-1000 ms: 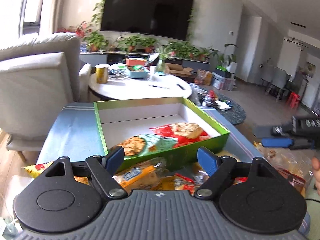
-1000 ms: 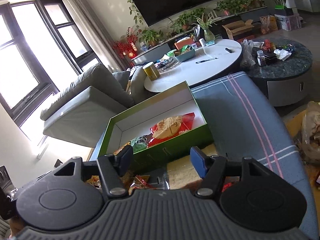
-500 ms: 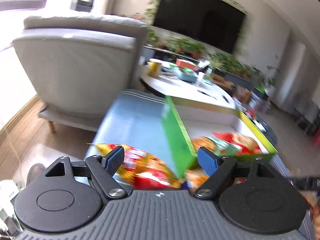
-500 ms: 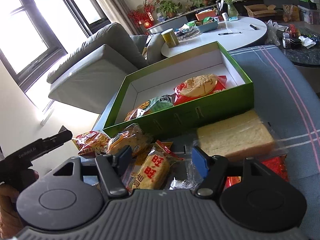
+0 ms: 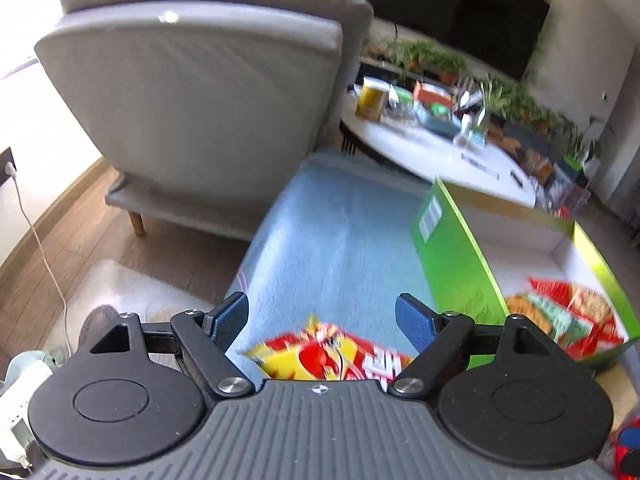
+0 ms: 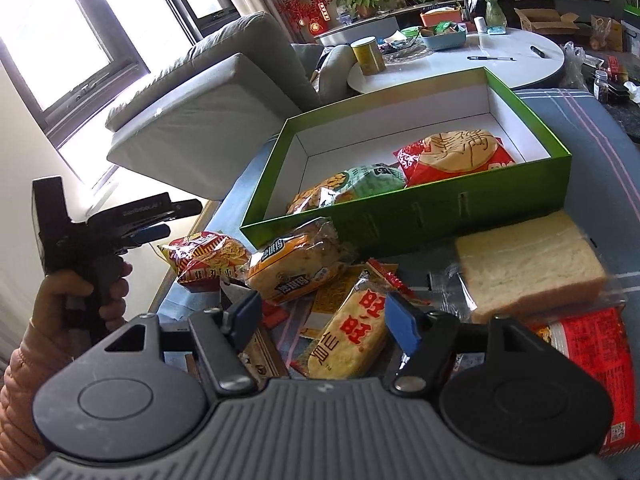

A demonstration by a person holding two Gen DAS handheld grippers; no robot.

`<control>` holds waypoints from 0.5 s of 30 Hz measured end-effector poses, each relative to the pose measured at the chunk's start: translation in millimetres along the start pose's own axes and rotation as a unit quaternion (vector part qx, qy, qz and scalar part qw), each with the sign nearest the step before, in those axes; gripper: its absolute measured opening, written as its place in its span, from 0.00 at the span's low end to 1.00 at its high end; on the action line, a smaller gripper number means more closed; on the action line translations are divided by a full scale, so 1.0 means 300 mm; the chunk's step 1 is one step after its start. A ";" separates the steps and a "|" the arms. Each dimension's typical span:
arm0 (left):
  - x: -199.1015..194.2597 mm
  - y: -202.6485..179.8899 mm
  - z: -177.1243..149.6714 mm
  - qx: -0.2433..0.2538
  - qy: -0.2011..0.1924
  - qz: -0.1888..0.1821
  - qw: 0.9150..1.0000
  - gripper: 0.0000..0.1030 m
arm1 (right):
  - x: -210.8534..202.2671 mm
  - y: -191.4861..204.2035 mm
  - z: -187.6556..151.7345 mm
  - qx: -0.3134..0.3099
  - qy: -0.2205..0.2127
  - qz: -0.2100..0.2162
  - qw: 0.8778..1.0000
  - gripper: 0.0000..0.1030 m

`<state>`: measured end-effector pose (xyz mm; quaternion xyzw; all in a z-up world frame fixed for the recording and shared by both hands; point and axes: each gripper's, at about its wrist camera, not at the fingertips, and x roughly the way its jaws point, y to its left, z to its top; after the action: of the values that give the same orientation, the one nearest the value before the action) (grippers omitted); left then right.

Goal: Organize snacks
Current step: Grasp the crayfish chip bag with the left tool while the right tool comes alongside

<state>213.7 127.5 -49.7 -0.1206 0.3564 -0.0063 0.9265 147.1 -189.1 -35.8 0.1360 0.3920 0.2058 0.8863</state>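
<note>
My left gripper [image 5: 322, 320] is open, hovering over a red and yellow snack pack [image 5: 328, 356] on the blue cloth, left of the green box [image 5: 452, 256]. In the right wrist view a hand holds the left gripper [image 6: 180, 219] above that same pack [image 6: 204, 258]. My right gripper [image 6: 325, 316] is open above a yellow rice-cracker pack [image 6: 352, 336], whose top lies between the fingers without touching them. An orange bread pack [image 6: 296, 264] leans by the green box [image 6: 400, 216], which holds a green pack [image 6: 352, 188] and a red cracker pack [image 6: 456, 156].
Sliced bread in a clear bag [image 6: 528, 264] and a red packet [image 6: 588, 360] lie on the right. A grey armchair [image 5: 208, 100] stands past the cloth's left edge. A white round table [image 6: 500, 60] with clutter stands behind the box.
My left gripper has swung left and down, from facing the box to over the red and yellow pack. My right gripper has dipped toward the heap, bringing the yellow pack between its fingers.
</note>
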 end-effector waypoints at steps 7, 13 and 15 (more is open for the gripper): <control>-0.087 -0.034 -0.192 0.014 0.016 -0.053 0.998 0.77 | -0.001 0.004 -0.019 0.007 0.001 0.000 1.000 0.71; -0.212 -0.115 -0.348 0.034 0.045 -0.099 0.993 0.77 | -0.023 0.011 -0.051 0.006 -0.004 0.003 1.000 0.73; -0.239 -0.157 -0.383 0.058 0.052 -0.116 0.990 0.77 | -0.028 0.014 -0.062 0.007 -0.005 0.003 1.000 0.73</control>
<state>87.7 63.4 -74.2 -0.1066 0.3864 -0.1410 0.9052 126.9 -187.9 -40.9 0.1450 0.3886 0.2052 0.8865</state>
